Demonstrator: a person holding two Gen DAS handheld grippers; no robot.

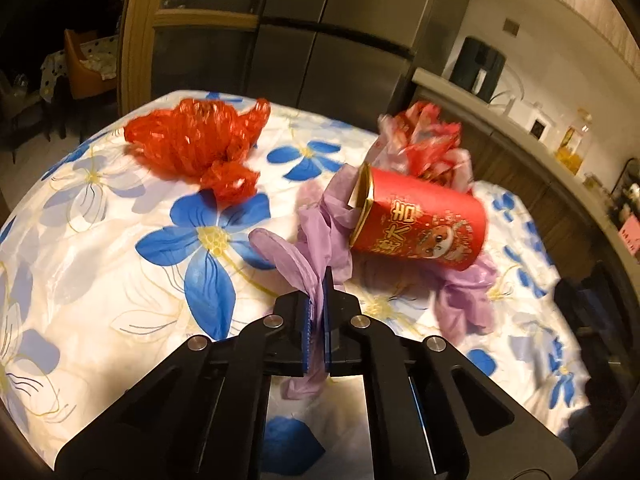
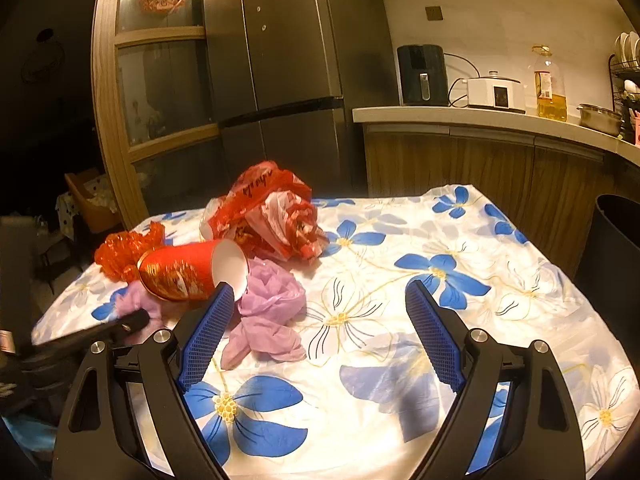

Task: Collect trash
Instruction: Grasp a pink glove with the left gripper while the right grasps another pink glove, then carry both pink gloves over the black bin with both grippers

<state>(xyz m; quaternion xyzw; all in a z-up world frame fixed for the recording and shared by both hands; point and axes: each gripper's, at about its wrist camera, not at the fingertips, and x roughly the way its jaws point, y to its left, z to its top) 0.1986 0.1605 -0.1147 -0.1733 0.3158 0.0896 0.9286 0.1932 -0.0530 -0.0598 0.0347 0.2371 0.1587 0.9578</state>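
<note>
My left gripper (image 1: 318,286) is shut on a crumpled purple plastic bag (image 1: 316,236), which stretches from the jaws toward a red paper cup (image 1: 420,222) lying on its side on the bag. In the right wrist view the cup (image 2: 180,274) lies with its white mouth facing right, on the purple bag (image 2: 268,308), and the left gripper (image 2: 134,322) pinches the bag's left end. My right gripper (image 2: 320,300) is open and empty, above the table just right of the bag. A red mesh bag (image 1: 192,140) and a red-and-white plastic bag (image 2: 272,212) lie behind.
The table wears a white cloth with blue flowers (image 2: 440,272). A dark bin (image 2: 616,248) stands off the table's right edge. A fridge (image 2: 280,60) and a counter (image 2: 480,116) with appliances and an oil bottle stand behind.
</note>
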